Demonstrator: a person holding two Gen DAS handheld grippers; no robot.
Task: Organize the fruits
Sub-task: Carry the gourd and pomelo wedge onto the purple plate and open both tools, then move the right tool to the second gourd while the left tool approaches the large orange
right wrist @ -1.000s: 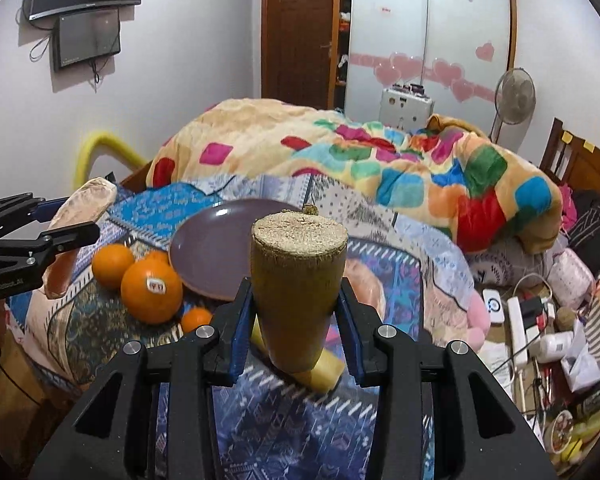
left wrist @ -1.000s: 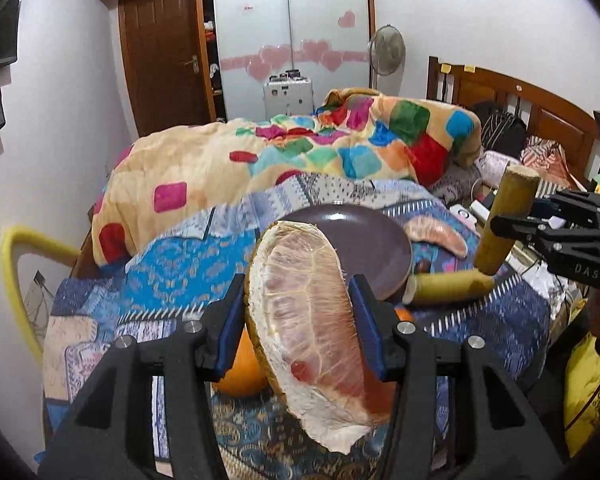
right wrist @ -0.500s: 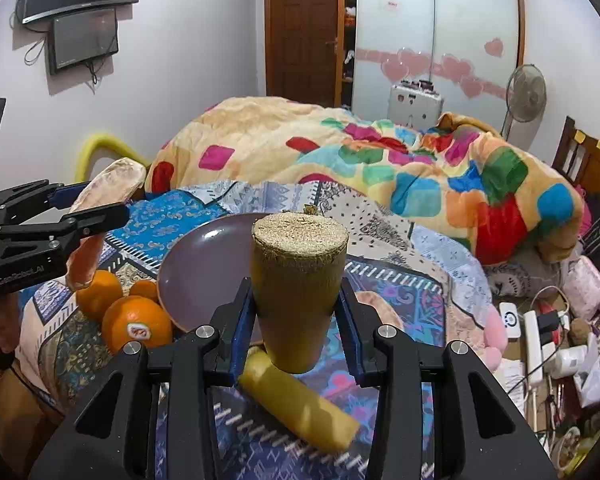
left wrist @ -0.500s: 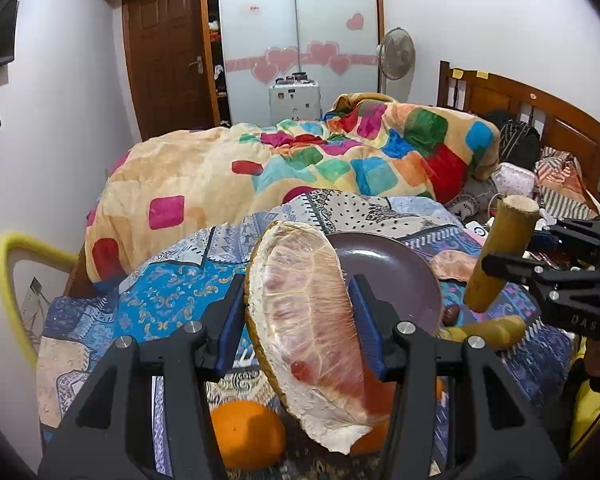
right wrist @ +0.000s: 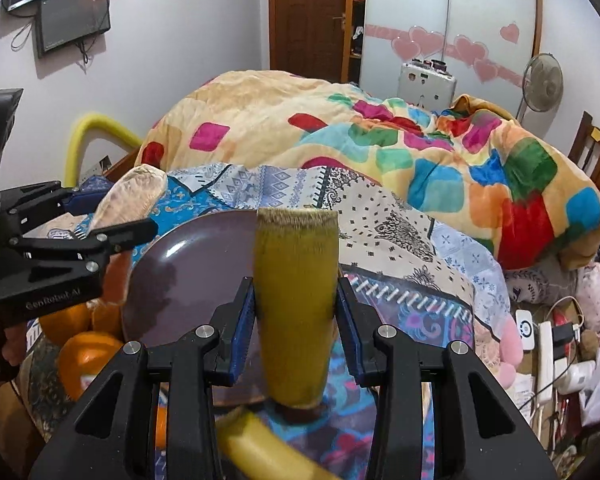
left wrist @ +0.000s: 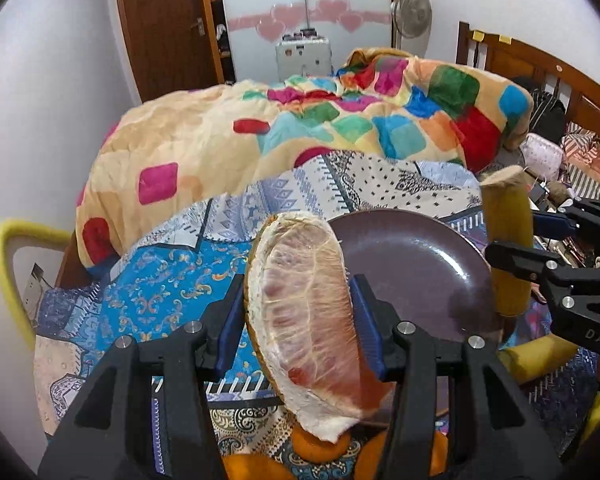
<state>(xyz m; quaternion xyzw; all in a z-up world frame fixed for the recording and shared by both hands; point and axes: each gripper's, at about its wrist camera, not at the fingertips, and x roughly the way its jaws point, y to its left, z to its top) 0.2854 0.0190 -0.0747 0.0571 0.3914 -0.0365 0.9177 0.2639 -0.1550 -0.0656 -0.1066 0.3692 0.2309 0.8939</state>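
Pomelo wedge (left wrist: 308, 312) clamped between left gripper (left wrist: 300, 320) fingers, held at near-left rim of purple plate (left wrist: 412, 268) on the bed; yellow cut stalk (right wrist: 296, 304) clamped upright between right gripper (right wrist: 296, 312) fingers above plate's right edge; oranges (right wrist: 88, 352) seen beside plate

Even indoor light, strong fisheye warp

Both views are bright and softly lit, with dark vignette corners and bowed walls. The purple plate (left wrist: 412, 276) carries a pale glare streak and soft shadows. The yellow piece (right wrist: 268, 444) at the right view's bottom edge is motion-blurred.
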